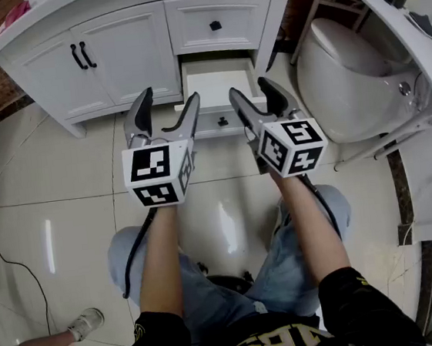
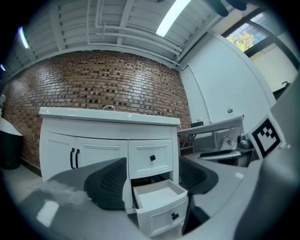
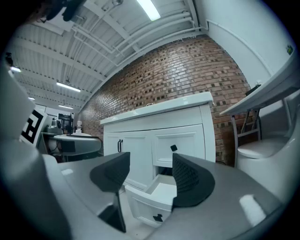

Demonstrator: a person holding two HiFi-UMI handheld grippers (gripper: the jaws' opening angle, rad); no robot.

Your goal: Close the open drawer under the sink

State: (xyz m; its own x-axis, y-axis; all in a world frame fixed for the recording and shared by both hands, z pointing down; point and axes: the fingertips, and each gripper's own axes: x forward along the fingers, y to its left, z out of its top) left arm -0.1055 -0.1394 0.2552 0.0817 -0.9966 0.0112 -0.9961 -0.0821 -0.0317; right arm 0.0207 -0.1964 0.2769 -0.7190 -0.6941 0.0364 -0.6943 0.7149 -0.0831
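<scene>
**Lower drawer out, both grippers wide open**

The floor [image 1: 63,193] carries everything: big glossy pale tiles w/ thin grout lines. At its far edge stands the vanity cabinet [image 1: 110,56], painted white, w/ framed flat panels and a smooth white top slab. A red-brown brick wall [image 2: 93,79] is behind it. The toilet [image 1: 345,84], smooth and rounded white, sits on the floor just right of the cabinet.

The cabinet's left part has two doors [image 1: 102,61] w/ black bar handles [image 1: 79,56] side by side. The right part has the upper drawer [image 1: 218,22], shut, w/ a square black upper knob [image 1: 215,26].

Directly under it, at the cabinet's lower right corner, the drawer [image 1: 217,79] is pulled out toward the person. It is a shallow white rectangular box, its long axis running left-right along the cabinet front. Its framed front panel faces away from the cabinet, w/ a small black drawer knob [image 1: 223,120] at centre. Inside, the plain white bottom board shows.

The left gripper [image 1: 170,96] & right gripper [image 1: 249,87] have grey bodies, black ribbed pads [image 3: 190,180] and a marker cube each. They are held level, side by side above the floor, pointing at the cabinet, not touching the drawer. Both have jaws spread wide w/ nothing between the pads — in each gripper view the drawer shows in the gap, further off.
</scene>
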